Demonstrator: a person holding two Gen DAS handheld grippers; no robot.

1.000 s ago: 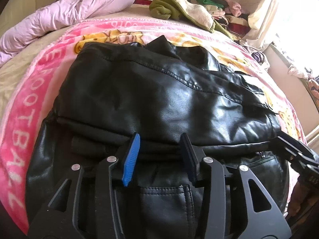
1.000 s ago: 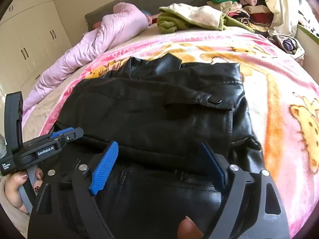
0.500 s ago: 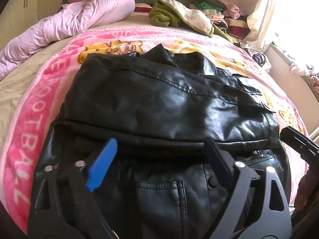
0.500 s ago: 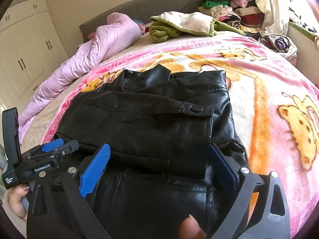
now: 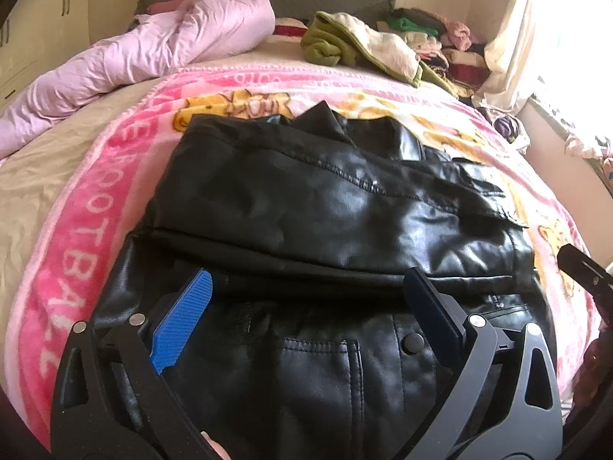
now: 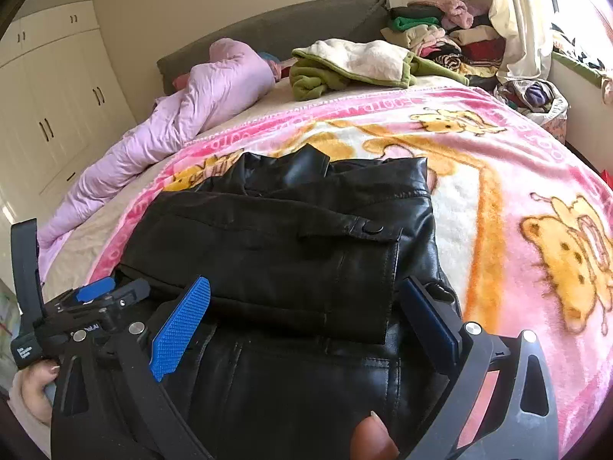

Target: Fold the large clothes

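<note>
Left gripper [image 5: 306,295]: jaws opening and already wide, nothing between the pads. It tilts down toward the near part of the jacket [image 5: 337,222], its fingers framing the folded edge without touching it. A fingertip shows at the bottom edge of the left view. In the right view its body sits low at the left [image 6: 88,306], held by the person's hand [image 6: 34,383].

Right gripper [image 6: 306,299]: jaws spread wide, pads clear of any cloth. It slopes down over the jacket's right half [image 6: 306,253]. A fingertip shows at the bottom edge of its view. Part of its frame enters the left view at the right edge [image 5: 586,272].

Jacket: black, leather-like, folded, lying flat on the blanket [image 6: 517,191], close to the near edge. Collar points away from the grippers; a folded layer with a snap tab lies across the top, and the lower part with a pocket lies nearest.

Blanket: pink, cartoon print, spread over the bed.

Quilt [image 6: 191,122]: lilac, bunched at the far left.

Green garment [image 6: 345,65]: at the headboard side.

Clothes pile [image 6: 440,34]: stacked in the far right corner.
</note>
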